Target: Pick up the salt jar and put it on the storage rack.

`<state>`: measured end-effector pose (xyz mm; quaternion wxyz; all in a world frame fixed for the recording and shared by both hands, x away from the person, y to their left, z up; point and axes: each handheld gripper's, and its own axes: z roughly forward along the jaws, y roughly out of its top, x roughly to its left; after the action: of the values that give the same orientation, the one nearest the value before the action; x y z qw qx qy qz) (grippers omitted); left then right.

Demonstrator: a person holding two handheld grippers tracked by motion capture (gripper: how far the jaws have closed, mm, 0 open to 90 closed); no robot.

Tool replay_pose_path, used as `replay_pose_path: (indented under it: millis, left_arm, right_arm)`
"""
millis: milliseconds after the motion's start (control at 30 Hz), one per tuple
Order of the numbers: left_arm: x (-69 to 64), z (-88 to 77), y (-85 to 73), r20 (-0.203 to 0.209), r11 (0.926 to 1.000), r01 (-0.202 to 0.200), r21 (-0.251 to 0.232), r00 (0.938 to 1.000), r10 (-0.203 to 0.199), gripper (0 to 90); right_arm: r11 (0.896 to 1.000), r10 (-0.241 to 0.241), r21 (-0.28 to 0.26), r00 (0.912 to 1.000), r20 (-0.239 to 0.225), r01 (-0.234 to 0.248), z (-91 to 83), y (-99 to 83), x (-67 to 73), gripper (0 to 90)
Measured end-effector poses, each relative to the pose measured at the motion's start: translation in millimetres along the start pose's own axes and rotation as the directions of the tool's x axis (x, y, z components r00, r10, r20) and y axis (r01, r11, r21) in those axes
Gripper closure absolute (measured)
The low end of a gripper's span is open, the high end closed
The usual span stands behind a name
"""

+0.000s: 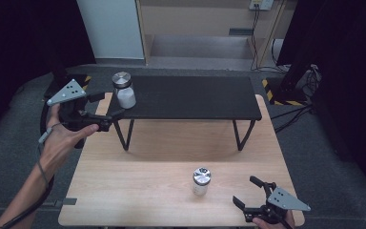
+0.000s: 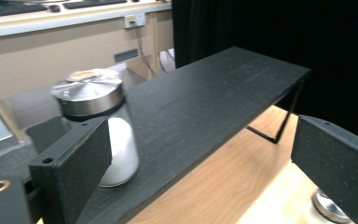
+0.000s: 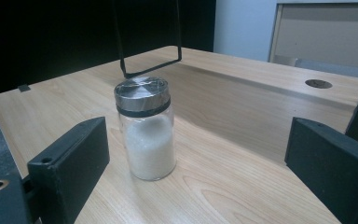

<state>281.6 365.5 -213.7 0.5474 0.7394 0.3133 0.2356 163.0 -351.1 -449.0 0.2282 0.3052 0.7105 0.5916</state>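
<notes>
A glass jar [image 1: 124,90] of white powder with a metal lid stands on the left end of a black shelf [image 1: 190,98]. My left gripper [image 1: 112,105] is open just left of it; in the left gripper view the jar [image 2: 100,135] stands beyond the left jaw, not between the pads. A second jar [image 1: 201,181] of the same kind stands on the wooden table [image 1: 147,191] near its front. My right gripper [image 1: 244,189] is open to that jar's right. In the right gripper view this jar [image 3: 147,135] stands upright ahead of the open jaws, nearer the left one, untouched.
The shelf stands on thin black wire legs [image 1: 126,136] over the back half of the table. A round hole [image 3: 318,83] is set in the tabletop. Cables [image 1: 290,117] and a dark stand with hazard tape [image 1: 286,90] lie on the floor at the right.
</notes>
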Motion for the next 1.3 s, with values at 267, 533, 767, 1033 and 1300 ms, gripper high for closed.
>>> replay_pose_path:
  millis: [267, 533, 767, 1033, 1300]
  left_arm:
    - [-5.5, 5.2, -11.9, 0.053, 0.9986, -0.052, -0.007, 0.9972, 0.052, 4.0]
    - [-9.2, 15.2, -32.9, 0.125, 0.998, -0.056, -0.032, 0.9904, 0.059, 4.3]
    - [-17.2, 19.1, -48.2, 0.149, 0.9955, -0.079, -0.051, 0.9852, 0.086, 5.0]
    - [-23.9, 21.7, -58.0, 0.112, 0.9945, -0.104, -0.011, 0.9882, 0.105, 4.9]
    - [-17.7, 23.8, -81.3, 0.123, 0.997, -0.061, -0.047, 0.9902, 0.067, 4.9]
  right_arm:
    - [1.0, -0.001, 0.001, 1.0, -0.001, 0.001, 0.3, 0.1, 0.1, 6.3]
    - [1.0, -0.002, 0.002, 1.0, -0.002, 0.002, 0.6, 0.1, 0.1, 6.3]
    - [1.0, -0.004, 0.003, 1.0, -0.004, 0.004, 1.0, 0.1, -0.2, 6.3]
    - [1.0, -0.004, 0.002, 1.0, -0.003, 0.004, 1.4, 0.1, 0.1, 6.3]
    - [1.0, -0.005, 0.004, 1.0, -0.003, 0.005, 1.1, 0.2, 0.1, 6.4]
